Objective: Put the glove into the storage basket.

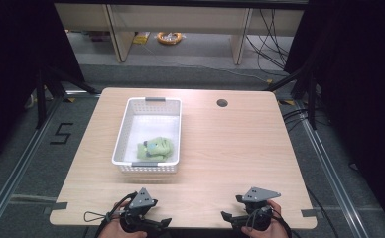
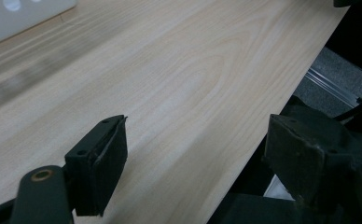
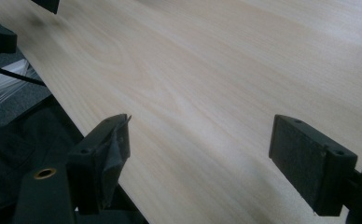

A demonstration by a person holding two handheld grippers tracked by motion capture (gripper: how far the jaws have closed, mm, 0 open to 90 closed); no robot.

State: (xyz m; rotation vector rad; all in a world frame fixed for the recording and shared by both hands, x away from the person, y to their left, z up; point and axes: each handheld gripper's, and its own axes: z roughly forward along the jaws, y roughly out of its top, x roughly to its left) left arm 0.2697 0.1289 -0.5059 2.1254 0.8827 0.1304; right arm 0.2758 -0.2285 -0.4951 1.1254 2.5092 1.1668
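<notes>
both hand-held grippers, left hand-held gripper (image 1: 153, 224) and right hand-held gripper (image 1: 230, 216), hover wide open and empty over the tabletop (image 1: 230, 148), well apart from the green cloth (image 1: 155, 148) in the white basket (image 1: 126, 124).

Cloth (image 1: 155, 148) in basket (image 1: 122, 130), near end; basket on table (image 1: 230, 148), left of centre.

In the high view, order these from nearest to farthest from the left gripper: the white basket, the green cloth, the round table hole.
From the left gripper:
1. White basket, front wall just beyond it.
2. Green cloth, inside the basket's near end.
3. Round table hole, far right.
</notes>
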